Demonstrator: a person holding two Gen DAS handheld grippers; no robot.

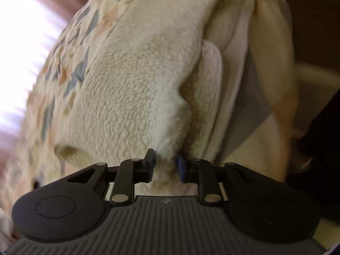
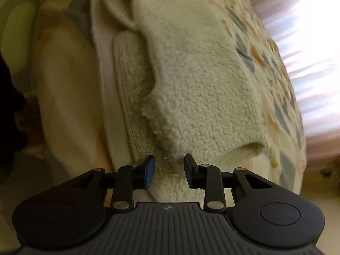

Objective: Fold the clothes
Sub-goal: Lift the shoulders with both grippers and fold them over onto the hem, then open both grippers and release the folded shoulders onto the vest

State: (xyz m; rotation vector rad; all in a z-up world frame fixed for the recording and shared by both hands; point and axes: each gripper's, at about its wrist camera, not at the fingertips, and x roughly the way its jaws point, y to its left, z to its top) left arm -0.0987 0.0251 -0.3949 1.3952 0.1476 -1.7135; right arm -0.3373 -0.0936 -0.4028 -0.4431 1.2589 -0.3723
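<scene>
A cream fleece garment (image 1: 136, 89) with a bumpy, woolly surface lies on a patterned bedspread (image 1: 70, 68) and fills the middle of both wrist views. In the left wrist view it runs from the upper centre of the frame down to the lower centre, with a folded flap and a smoother pale lining (image 1: 235, 68) showing along its right side. The left gripper (image 1: 166, 165) sits at the lower centre, its jaws drawn close together and pinching a bunched fold of the fleece, which bulges out above the pads.

In the right wrist view the same garment (image 2: 201, 89) stretches from the top centre to the bottom centre, the bedspread (image 2: 274, 80) lying along the right of the frame and a stitched fleece band (image 2: 129, 80) at its left edge. The right gripper (image 2: 169, 170) is at the lower centre with its jaws somewhat wider apart; a thick fold of fleece fills the gap between them and touches both pads.
</scene>
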